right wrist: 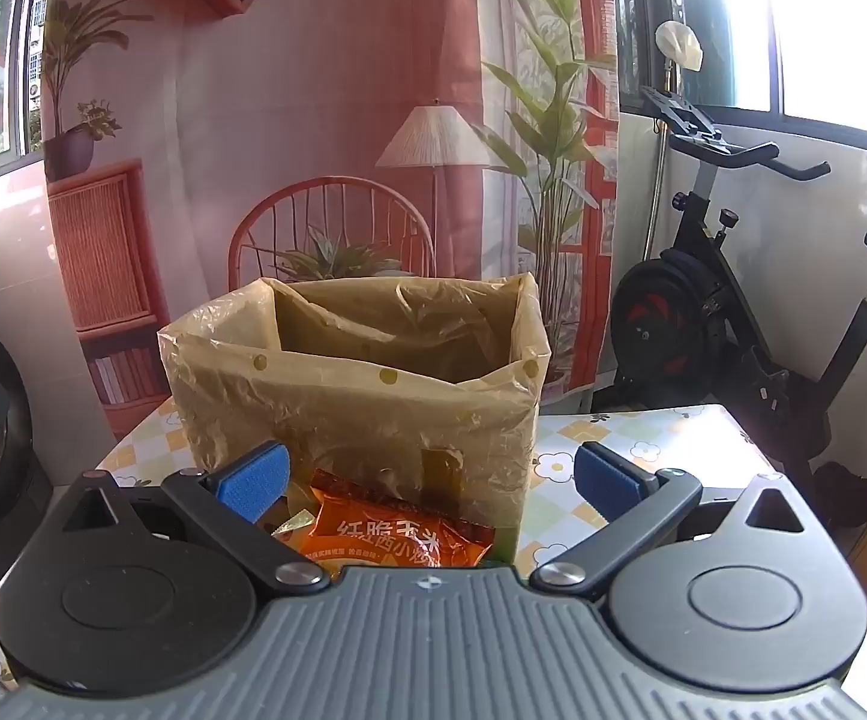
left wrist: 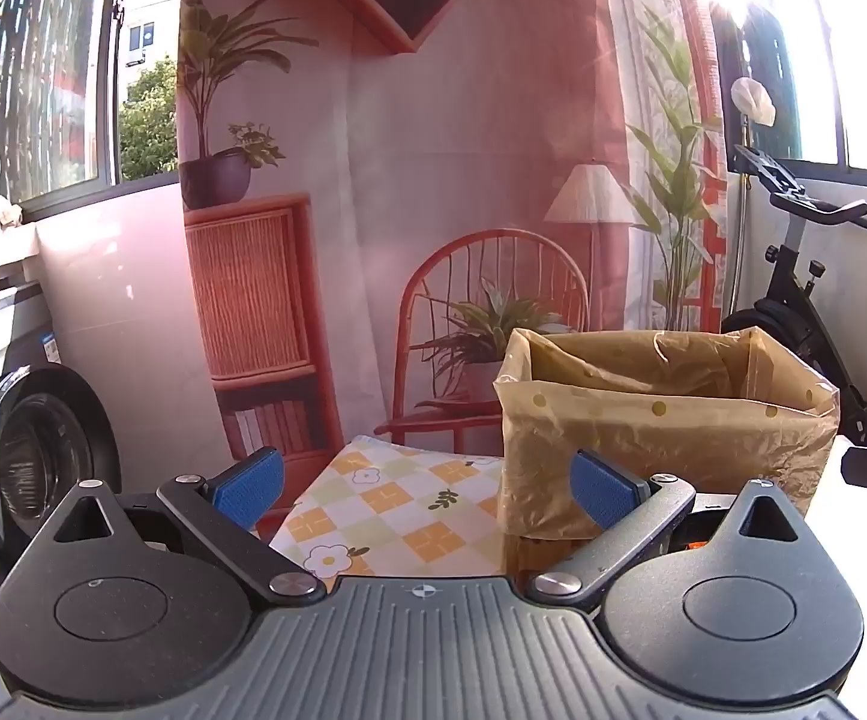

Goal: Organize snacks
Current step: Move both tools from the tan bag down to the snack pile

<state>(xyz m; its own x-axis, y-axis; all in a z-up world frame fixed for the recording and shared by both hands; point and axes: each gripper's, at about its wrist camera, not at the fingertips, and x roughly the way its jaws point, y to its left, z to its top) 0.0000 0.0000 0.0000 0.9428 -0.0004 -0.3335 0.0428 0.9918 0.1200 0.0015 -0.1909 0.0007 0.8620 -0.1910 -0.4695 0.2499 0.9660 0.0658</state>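
Crinkled translucent plastic lines the box [right wrist: 349, 408]; the orange snack packet [right wrist: 397, 534] is glossy foil

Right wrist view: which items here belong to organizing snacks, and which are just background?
Part of the job:
- orange snack packet, lying before the box
- box lined with a yellowish plastic bag, open at the top
- right gripper, open over the packet
- left gripper, open, holding nothing

Just there:
- checked tablecloth
- exercise bike
- washing machine
- printed room backdrop
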